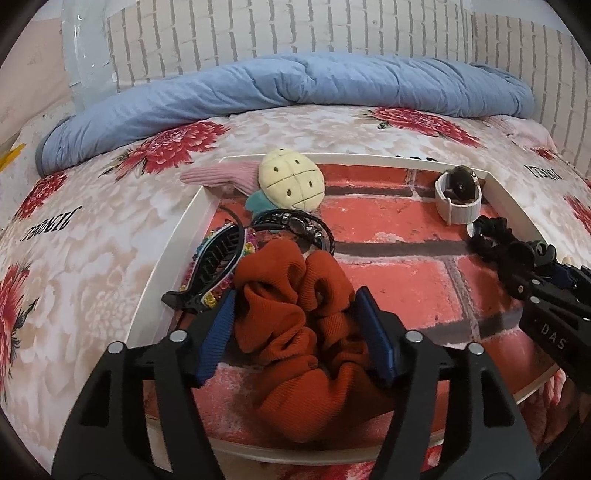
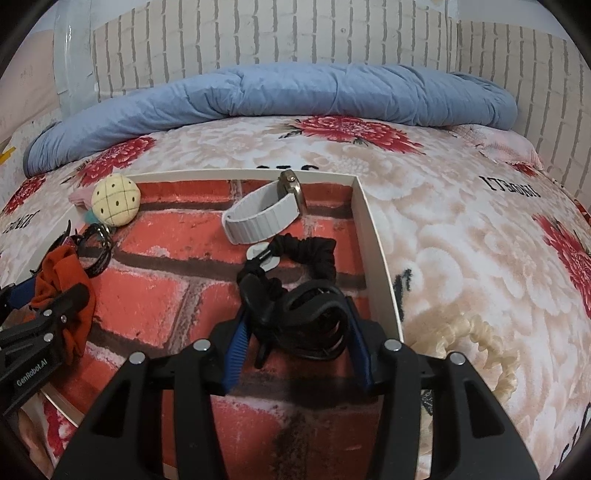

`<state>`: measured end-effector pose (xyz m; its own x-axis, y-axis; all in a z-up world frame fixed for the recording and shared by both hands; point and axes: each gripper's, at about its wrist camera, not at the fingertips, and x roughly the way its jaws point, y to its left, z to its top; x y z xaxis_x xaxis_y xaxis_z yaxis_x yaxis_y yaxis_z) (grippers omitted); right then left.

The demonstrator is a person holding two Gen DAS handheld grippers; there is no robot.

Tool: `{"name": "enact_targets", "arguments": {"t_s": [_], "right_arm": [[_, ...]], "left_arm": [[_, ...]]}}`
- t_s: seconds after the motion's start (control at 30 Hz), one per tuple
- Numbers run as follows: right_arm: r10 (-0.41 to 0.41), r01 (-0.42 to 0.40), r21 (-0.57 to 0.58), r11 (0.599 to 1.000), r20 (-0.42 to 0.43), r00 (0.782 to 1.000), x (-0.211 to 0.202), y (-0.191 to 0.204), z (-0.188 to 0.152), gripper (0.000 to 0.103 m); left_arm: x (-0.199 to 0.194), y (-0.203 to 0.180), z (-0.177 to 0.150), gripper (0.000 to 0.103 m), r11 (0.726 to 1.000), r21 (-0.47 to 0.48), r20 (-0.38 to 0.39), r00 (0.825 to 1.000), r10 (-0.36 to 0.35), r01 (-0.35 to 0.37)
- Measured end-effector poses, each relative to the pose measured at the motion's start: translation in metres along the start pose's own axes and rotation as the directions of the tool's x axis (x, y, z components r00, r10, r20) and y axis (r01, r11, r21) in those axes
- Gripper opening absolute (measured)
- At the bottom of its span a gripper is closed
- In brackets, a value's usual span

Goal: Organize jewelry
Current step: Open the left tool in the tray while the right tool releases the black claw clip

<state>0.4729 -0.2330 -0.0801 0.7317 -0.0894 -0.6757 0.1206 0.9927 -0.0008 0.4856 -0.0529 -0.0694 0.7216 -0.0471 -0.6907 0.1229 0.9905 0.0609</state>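
Two claws: my left claw [image 1: 295, 314] gapes around the rust scrunchie [image 1: 295, 332]; my right claw [image 2: 295, 325] grips a black clip [image 2: 306, 314] at the tray's [image 2: 373, 236] three o'clock.

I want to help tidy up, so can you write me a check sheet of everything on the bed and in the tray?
Surface: white tray with brick-print floor, on a flowered bedspread.
Job's things: orange scrunchie, black hair claw, dark bracelet, watch, black scrunchie, black clip, all in the tray.
Clutter: yellow plush toy on the tray's far rim; cream scrunchie outside.
Tongs: left tongs open around the orange scrunchie; right tongs shut on the black clip.
Cables: nothing seen.
Surroundings: blue quilt, brick-pattern wall.
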Motion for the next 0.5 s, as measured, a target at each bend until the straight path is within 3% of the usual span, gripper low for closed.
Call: {"name": "enact_targets", "arguments": {"t_s": [0.17, 0.37, 0.5], "right_arm": [[0.01, -0.01, -0.035, 0.999, -0.008, 1.0, 0.0, 0.006, -0.001, 0.061], [0.035, -0.035, -0.027, 0.999, 0.0, 0.999, -0.003, 0.006, -0.002, 0.063], [0.019, -0.017, -0.038, 0.999, 0.043, 0.999, -0.014, 0.009, -0.003, 0.086]], "left_arm": [[0.0, -0.001, -0.001, 0.073, 1.0, 0.009, -0.002, 1.0, -0.013, 0.013], [-0.002, -0.001, -0.003, 0.083, 0.999, 0.017, -0.003, 0.999, -0.041, 0.041], [-0.008, 0.002, -0.007, 0.089, 0.997, 0.014, 0.007, 0.997, -0.073, 0.073]]}}
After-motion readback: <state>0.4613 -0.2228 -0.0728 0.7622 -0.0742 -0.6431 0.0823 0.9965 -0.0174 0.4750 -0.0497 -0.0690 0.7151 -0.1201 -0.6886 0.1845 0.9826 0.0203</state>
